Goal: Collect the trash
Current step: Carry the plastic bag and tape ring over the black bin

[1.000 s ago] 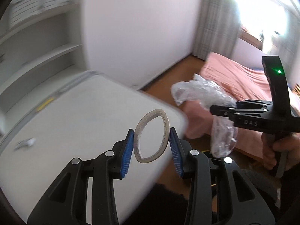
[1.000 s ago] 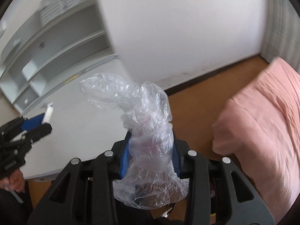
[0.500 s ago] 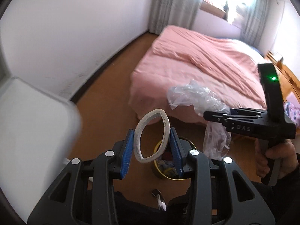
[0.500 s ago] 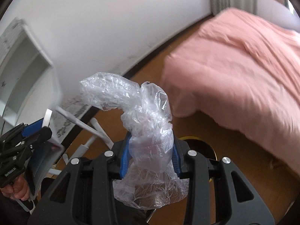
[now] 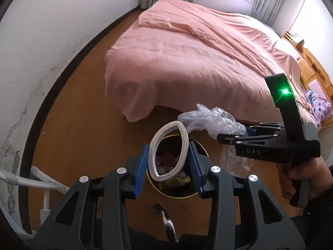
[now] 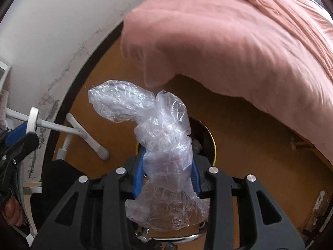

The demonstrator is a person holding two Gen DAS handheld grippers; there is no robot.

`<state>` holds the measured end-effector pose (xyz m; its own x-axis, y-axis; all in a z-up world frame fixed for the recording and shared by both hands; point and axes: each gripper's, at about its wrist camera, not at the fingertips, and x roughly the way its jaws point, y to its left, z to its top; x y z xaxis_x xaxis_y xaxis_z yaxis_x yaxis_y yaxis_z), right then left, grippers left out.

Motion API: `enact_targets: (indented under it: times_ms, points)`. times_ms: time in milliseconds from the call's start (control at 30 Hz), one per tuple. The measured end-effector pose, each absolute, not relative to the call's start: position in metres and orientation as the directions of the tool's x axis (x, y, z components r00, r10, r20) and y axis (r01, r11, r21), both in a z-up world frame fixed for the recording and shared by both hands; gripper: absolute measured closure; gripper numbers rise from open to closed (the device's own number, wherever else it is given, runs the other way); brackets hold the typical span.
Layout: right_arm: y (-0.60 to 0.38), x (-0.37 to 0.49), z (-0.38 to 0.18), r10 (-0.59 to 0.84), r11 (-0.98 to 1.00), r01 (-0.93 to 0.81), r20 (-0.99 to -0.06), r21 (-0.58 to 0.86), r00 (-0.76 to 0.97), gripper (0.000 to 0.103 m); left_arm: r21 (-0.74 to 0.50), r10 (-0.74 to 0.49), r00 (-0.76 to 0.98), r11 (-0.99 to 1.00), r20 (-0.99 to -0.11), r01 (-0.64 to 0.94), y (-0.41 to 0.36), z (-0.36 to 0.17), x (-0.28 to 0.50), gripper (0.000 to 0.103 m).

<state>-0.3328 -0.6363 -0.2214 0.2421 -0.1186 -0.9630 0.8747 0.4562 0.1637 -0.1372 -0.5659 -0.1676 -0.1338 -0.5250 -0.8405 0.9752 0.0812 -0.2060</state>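
A: Left gripper [image 5: 168, 164], status?
B: Clamped on a squashed white tape ring [image 5: 169, 151], blue pads pressing both sides so it's pinched into an oval, standing upright between the fingers.
A: What's beyond it?
B: Round trash bin with a yellow rim [image 5: 203, 193], directly past the left fingertips on the brown wooden floor [image 5: 79, 125]. Mixed rubbish visible inside through the ring.
A: Right gripper [image 6: 167, 179]?
B: Closed on a crumpled clear plastic bag [image 6: 164, 137]. Bag sticks out ahead of the fingertips, bends to the left, loose end hangs behind the pads.
A: Bin from that side?
B: Same yellow rim just ahead of the right fingertips, mostly hidden by the bag.
A: Grippers relative to each other?
B: Right one sits to the right of the left claw, near, not touching; a hand [image 5: 299, 179] grips its handle, green light on top.
A: Background?
B: Bed with pink cover [image 5: 197, 58] further ahead of both claws, white wall [image 5: 52, 31] to the left, white tube frame [image 6: 83, 133] at left.
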Motion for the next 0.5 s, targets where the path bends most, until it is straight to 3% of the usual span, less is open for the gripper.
enact_targets:
  times_ms: [300,367,400,433,500]
  points:
    - [-0.642,-0.341,-0.244,-0.077,0.426,0.889,-0.973,0.167,0.219,0.065,-0.220,-0.484,-0.157,0.076,-0.861,0.973,-0.588,-0.195,-0.145,0.066]
    - [-0.643,-0.340,-0.246,-0.071,0.423,0.891,-0.974,0.166,0.215,0.061,-0.221,-0.479,-0.158,0.076,-0.863,0.972,-0.591,-0.198,-0.146,0.066]
    - [-0.643,-0.339,-0.246,-0.067,0.424,0.890,-0.974,0.167,0.215,0.054,-0.222,-0.475,-0.160,0.075,-0.865,0.972,-0.592,-0.200,-0.147,0.066]
    - [-0.643,-0.339,-0.247,-0.066,0.424,0.890,-0.975,0.166,0.214,0.040,-0.222,-0.473,-0.161,0.076,-0.867,0.972,-0.593,-0.201,-0.147,0.066]
    - [-0.644,-0.339,-0.244,-0.074,0.428,0.888,-0.973,0.167,0.219,0.029,-0.223,-0.469,-0.163,0.075,-0.868,0.972,-0.594,-0.201,-0.148,0.066]
